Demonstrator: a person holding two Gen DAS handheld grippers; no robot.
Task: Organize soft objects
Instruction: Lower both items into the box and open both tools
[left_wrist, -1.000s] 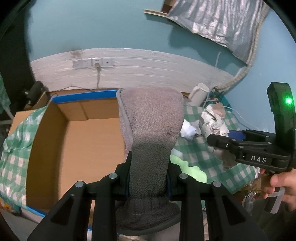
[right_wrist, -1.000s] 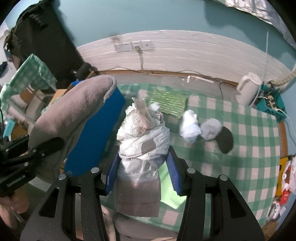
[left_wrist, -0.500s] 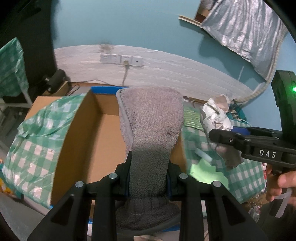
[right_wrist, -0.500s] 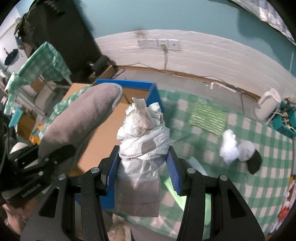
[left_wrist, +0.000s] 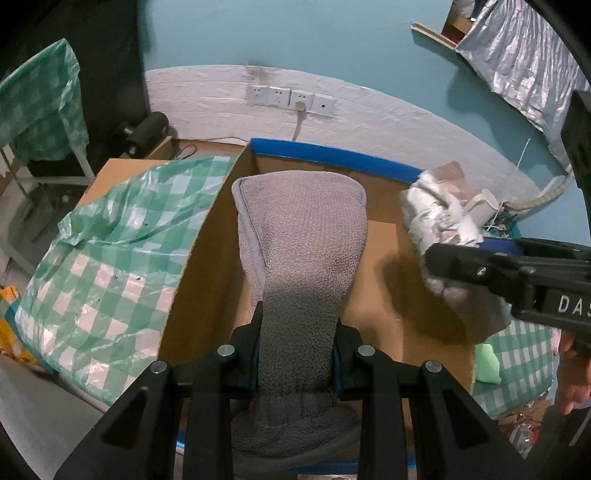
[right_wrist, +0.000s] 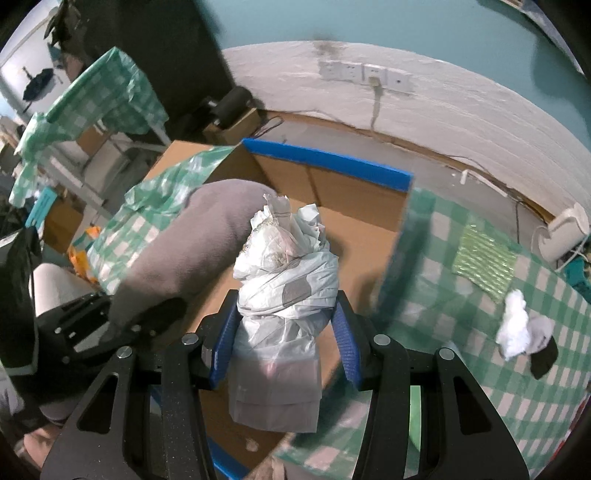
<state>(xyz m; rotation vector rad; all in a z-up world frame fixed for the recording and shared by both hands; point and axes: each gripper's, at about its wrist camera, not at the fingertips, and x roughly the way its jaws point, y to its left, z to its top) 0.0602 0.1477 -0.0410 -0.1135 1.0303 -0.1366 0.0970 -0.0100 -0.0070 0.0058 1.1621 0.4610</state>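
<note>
Cardboard box (left_wrist: 380, 266), open top, blue tape along its far rim; inside floor bare brown card where visible, nothing seen lying in it. A green checked plastic sheet (left_wrist: 110, 258) is draped over the box's left flap.

Left tool (left_wrist: 297, 354): jaws closed on a grey fleece cloth (left_wrist: 303, 236), pinched at its narrow lower part; the wider rounded end stands up over the box opening. A ribbed cuff of the cloth bunches below the jaws.

Right tool (right_wrist: 282, 332): blue pads pressed on a crumpled bundle of white and grey plastic bags (right_wrist: 286, 266), held above the box, just right of the grey cloth.

Worktop (right_wrist: 517, 373) to the right of the box, covered in green checked cloth. On it: a green ridged mat (right_wrist: 484, 264), a white crumpled wad (right_wrist: 513, 326) touching a pale grey sock with a dark toe (right_wrist: 541, 345). White kettle (right_wrist: 565, 232) at the far edge.
</note>
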